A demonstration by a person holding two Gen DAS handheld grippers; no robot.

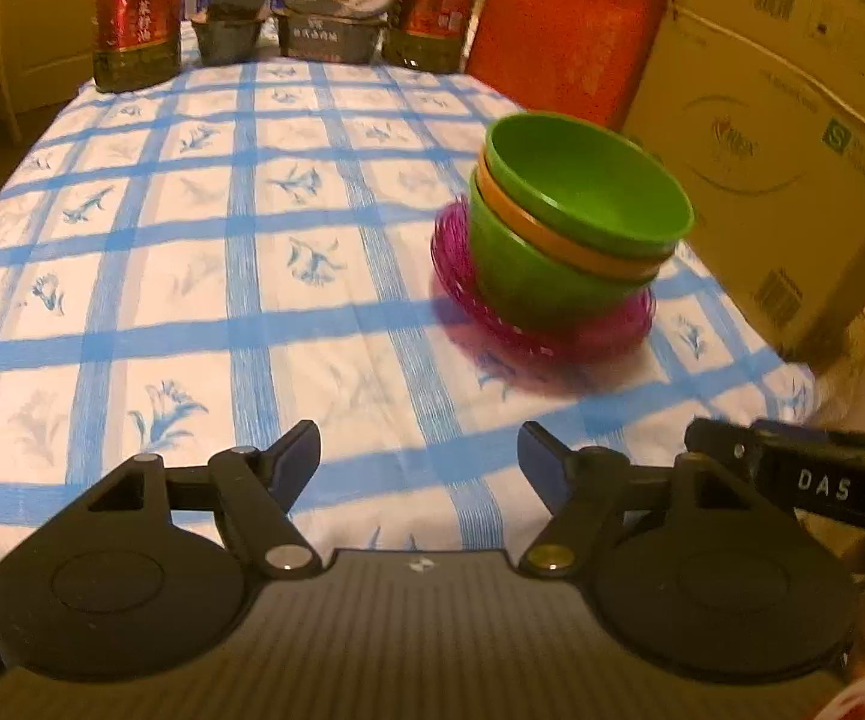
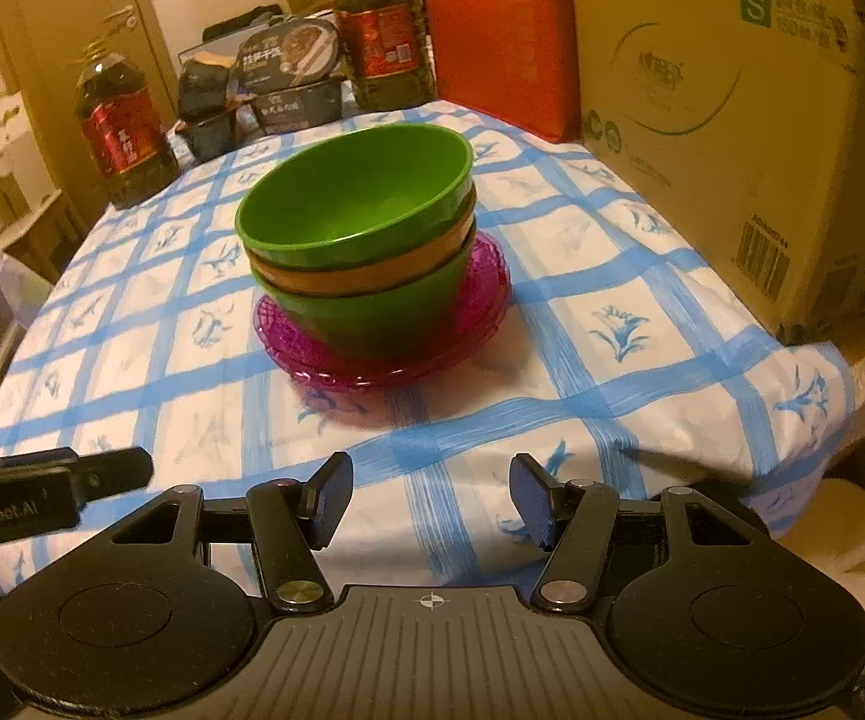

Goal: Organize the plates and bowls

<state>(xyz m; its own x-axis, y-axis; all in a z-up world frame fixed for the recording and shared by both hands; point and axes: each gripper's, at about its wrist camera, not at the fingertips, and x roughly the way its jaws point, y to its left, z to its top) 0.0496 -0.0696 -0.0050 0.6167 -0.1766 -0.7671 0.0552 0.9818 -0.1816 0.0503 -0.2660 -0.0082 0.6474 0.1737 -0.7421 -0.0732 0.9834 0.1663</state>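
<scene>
A stack of bowls stands on magenta plates (image 1: 552, 330) (image 2: 396, 366) on the blue-checked tablecloth (image 1: 192, 240) (image 2: 612, 312). The top bowl (image 1: 588, 186) (image 2: 360, 192) is green, an orange bowl (image 1: 570, 243) (image 2: 360, 273) sits under it, and a second green bowl (image 1: 528, 276) (image 2: 384, 318) is at the bottom. My left gripper (image 1: 420, 468) is open and empty, low over the near table edge, left of the stack. My right gripper (image 2: 429, 498) is open and empty, in front of the stack. Each gripper's side shows in the other's view.
At the back stand two oil bottles (image 1: 138, 12) (image 2: 384, 36), dark food trays (image 1: 336, 6) (image 2: 288, 78) and a red bag (image 1: 564, 30) (image 2: 504, 36). A large cardboard box (image 1: 780, 150) (image 2: 732, 120) stands at the right edge, close to the stack.
</scene>
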